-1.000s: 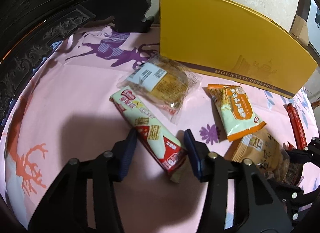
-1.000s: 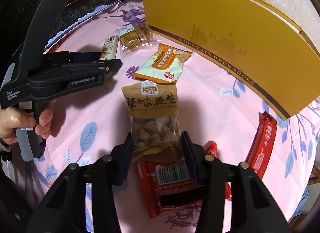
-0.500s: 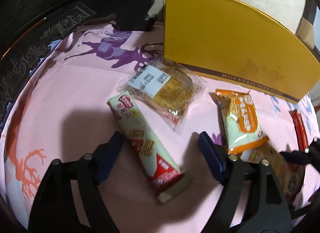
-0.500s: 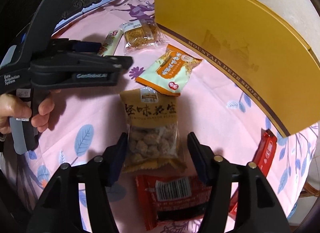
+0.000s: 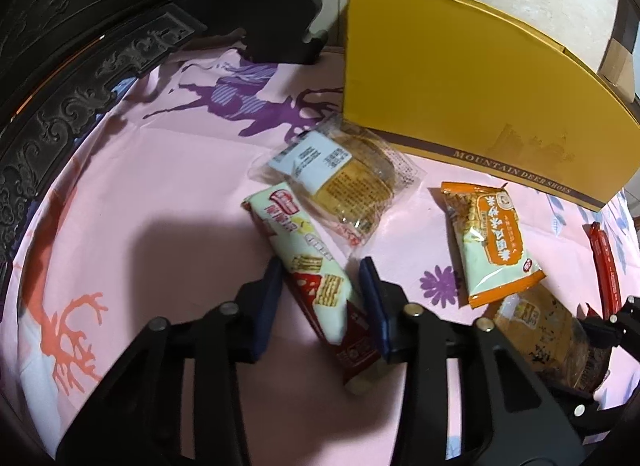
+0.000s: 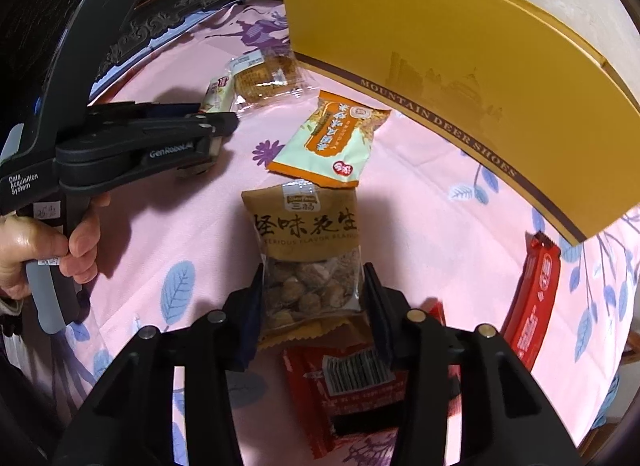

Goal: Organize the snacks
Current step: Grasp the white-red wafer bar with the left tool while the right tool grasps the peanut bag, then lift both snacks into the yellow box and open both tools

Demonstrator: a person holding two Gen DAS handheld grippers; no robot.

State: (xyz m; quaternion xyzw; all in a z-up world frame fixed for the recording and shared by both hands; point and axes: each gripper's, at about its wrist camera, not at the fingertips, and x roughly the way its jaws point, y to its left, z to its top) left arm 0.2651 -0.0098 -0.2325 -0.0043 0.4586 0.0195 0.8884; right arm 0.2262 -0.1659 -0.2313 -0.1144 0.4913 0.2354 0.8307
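Observation:
A cream and red wafer bar (image 5: 304, 262) lies slantwise on the pink cloth (image 5: 160, 185). My left gripper (image 5: 322, 282) straddles its lower half; the jaws are closing and both pads touch its sides. In the right wrist view a brown bag of peanuts (image 6: 306, 225) sits between the fingers of my right gripper (image 6: 312, 290), whose jaws are closing with the pads against the clear lower part. The left gripper (image 6: 224, 125), held by a hand, shows at the left of that view.
An upright yellow shoe box (image 5: 460, 77) stands behind the snacks. A clear-wrapped cake (image 5: 340, 181) and an orange pack (image 5: 492, 242) lie before it. A red bar (image 6: 536, 298) lies right; a red pack (image 6: 352, 386) lies under the right gripper. Dark carved furniture (image 5: 80, 65) borders the left.
Both grippers opened wide half a second ago and have closed in again, the left onto the wafer bar and the right onto the peanut bag. The snacks kept their places.

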